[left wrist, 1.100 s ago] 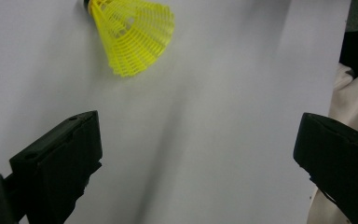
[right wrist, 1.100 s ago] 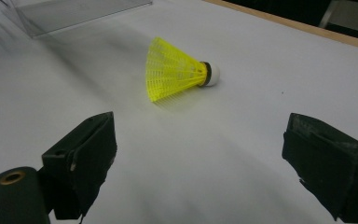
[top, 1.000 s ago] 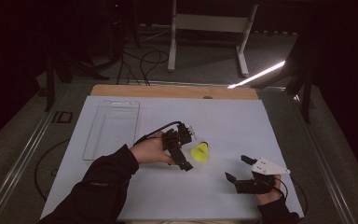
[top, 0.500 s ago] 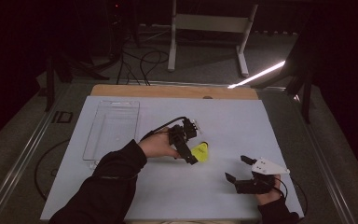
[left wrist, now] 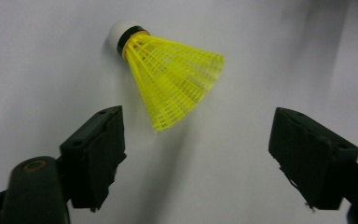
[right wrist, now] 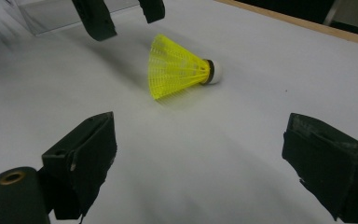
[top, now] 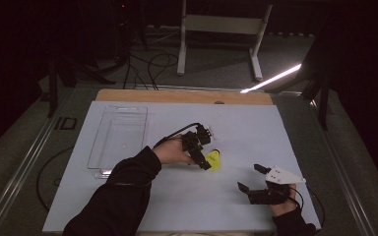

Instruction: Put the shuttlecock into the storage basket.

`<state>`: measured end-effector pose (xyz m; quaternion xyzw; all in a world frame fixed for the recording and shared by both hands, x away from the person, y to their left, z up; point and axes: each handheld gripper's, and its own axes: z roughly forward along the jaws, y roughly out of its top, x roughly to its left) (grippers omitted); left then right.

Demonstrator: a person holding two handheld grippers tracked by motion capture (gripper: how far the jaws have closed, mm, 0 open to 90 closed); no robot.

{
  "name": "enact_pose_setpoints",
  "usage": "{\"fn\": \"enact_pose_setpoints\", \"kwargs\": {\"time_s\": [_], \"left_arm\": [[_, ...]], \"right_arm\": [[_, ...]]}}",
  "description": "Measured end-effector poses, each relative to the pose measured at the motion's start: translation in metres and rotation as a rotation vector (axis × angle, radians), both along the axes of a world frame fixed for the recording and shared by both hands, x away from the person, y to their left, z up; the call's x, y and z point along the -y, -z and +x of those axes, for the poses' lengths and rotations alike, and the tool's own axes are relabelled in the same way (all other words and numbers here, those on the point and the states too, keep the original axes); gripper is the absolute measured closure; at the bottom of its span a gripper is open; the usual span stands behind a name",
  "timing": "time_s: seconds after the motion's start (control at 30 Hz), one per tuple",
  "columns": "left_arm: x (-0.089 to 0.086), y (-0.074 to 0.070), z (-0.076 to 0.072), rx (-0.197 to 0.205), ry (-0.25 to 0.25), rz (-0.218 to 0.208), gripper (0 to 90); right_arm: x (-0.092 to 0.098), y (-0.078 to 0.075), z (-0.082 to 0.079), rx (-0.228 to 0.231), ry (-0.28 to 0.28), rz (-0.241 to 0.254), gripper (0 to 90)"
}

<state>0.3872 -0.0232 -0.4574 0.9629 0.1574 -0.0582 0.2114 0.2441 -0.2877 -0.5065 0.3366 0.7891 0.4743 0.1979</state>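
Left claw (left wrist: 196,154) gapes released above the yellow shuttlecock (left wrist: 168,77); right claw (right wrist: 200,163) released too, its jaw tips cut off.

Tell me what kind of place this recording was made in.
Probably a lab or workshop set up for recording, not a home. A table covered with a plain white sheet stands in a dark room, loose cables run over the floor behind it, and a bare white metal stand is parked beyond.
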Motion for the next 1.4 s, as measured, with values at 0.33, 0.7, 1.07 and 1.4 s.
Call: {"fn": "enact_pose_setpoints", "kwargs": {"time_s": [0.33, 0.7, 1.07, 1.4], "left_arm": [[0.005, 0.014, 0.01, 0.016, -0.048, 0.015, 38.8], [0.013, 0.023, 0.014, 0.036, -0.054, 0.071, 50.5], [0.023, 0.035, 0.017, 0.027, -0.067, 0.114, 62.5], [0.031, 0.042, 0.015, 0.023, -0.068, 0.141, 74.0]], "right_arm": [[0.0, 0.001, 0.001, -0.003, -0.002, -0.003, 9.8], [0.0, 0.001, 0.001, -0.009, -0.003, -0.002, 9.8], [0.0, 0.002, 0.001, -0.016, -0.005, -0.004, 9.8], [0.0, 0.002, 0.001, -0.017, -0.003, -0.006, 9.8]]}}
